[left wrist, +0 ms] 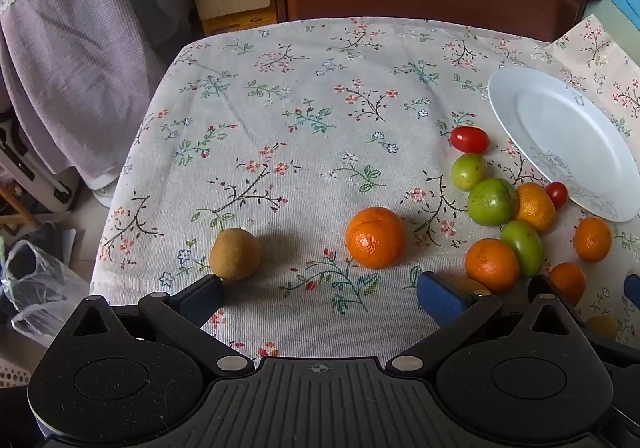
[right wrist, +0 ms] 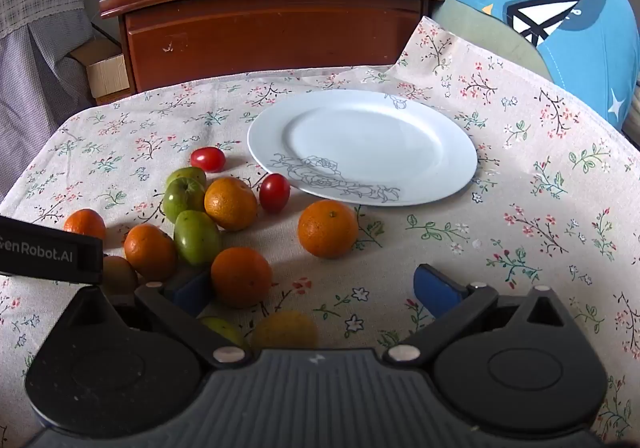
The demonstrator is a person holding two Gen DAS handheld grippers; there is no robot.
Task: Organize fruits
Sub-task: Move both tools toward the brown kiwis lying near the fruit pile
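Both grippers hang over the flowered tablecloth (right wrist: 520, 152) with their jaws spread wide and nothing between the pads. The right gripper (right wrist: 312, 288) is the nearer one to the work: an orange (right wrist: 241, 277) sits just ahead of it, close beside its left finger, and a second orange (right wrist: 328, 229) lies a little farther on, almost straight ahead. Beyond that, still ahead, waits the empty white plate (right wrist: 460, 152), which I take to be where the fruit should go. To the gripper's left the rest is bunched together: green fruits (right wrist: 197, 237), more oranges and two cherry tomatoes (right wrist: 274, 192), several touching, so a reach in there could nudge neighbours. The left gripper (left wrist: 320, 294) has a lone orange (left wrist: 376, 237) ahead and slightly right, standing free, and a brown kiwi-like fruit (left wrist: 235, 254) just beyond its left finger. The round fruit has no long axis to line up on.
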